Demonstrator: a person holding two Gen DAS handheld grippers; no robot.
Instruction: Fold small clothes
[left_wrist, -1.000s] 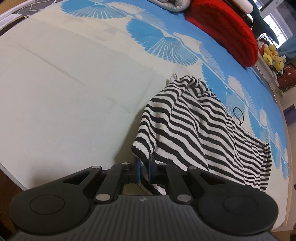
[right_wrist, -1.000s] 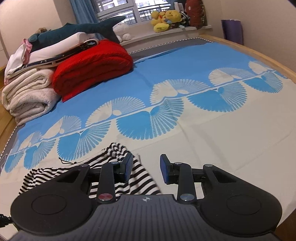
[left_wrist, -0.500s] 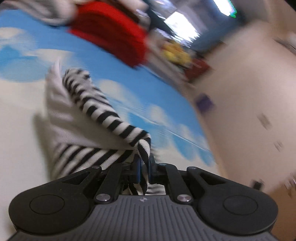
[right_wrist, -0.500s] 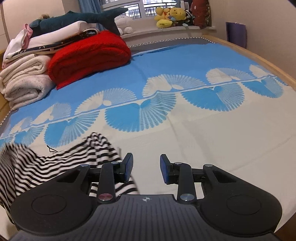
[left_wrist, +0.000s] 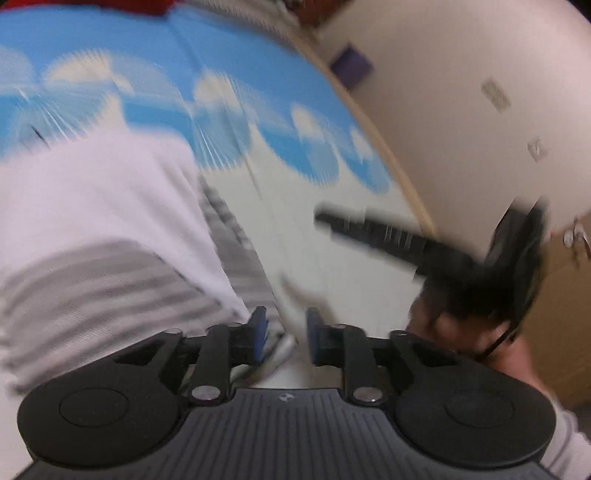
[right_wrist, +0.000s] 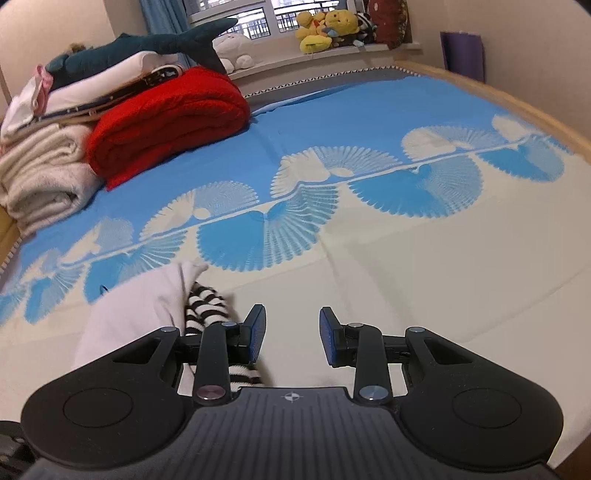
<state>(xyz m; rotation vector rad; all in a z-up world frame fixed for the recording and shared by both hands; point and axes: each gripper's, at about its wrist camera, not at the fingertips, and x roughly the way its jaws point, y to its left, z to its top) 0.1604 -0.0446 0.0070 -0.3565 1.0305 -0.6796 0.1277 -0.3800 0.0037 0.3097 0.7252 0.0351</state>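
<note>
The small black-and-white striped garment (left_wrist: 103, 206) lies on the bed sheet (right_wrist: 406, 280), folded over itself so that its white inside faces up. My left gripper (left_wrist: 284, 332) is at the garment's right edge in a blurred view. Its jaws are opening, and only a bit of striped hem lies loose by the left pad, not pressed. In the right wrist view the garment (right_wrist: 140, 306) sits just left of my right gripper (right_wrist: 291, 328), which stands open over bare cream sheet with nothing between its fingers. A person's hand (left_wrist: 491, 343) holds that gripper at the right of the left wrist view.
A folded red blanket (right_wrist: 166, 122), a stack of white towels (right_wrist: 44, 173) and a shark plush (right_wrist: 155, 44) sit at the bed's far left. Plush toys (right_wrist: 325, 29) line the windowsill. The wooden bed edge (right_wrist: 517, 107) runs along the right.
My left gripper swung the striped hem across to the right, turning the garment's white inside up, and its jaws parted off the cloth. The right gripper shifted only slightly.
</note>
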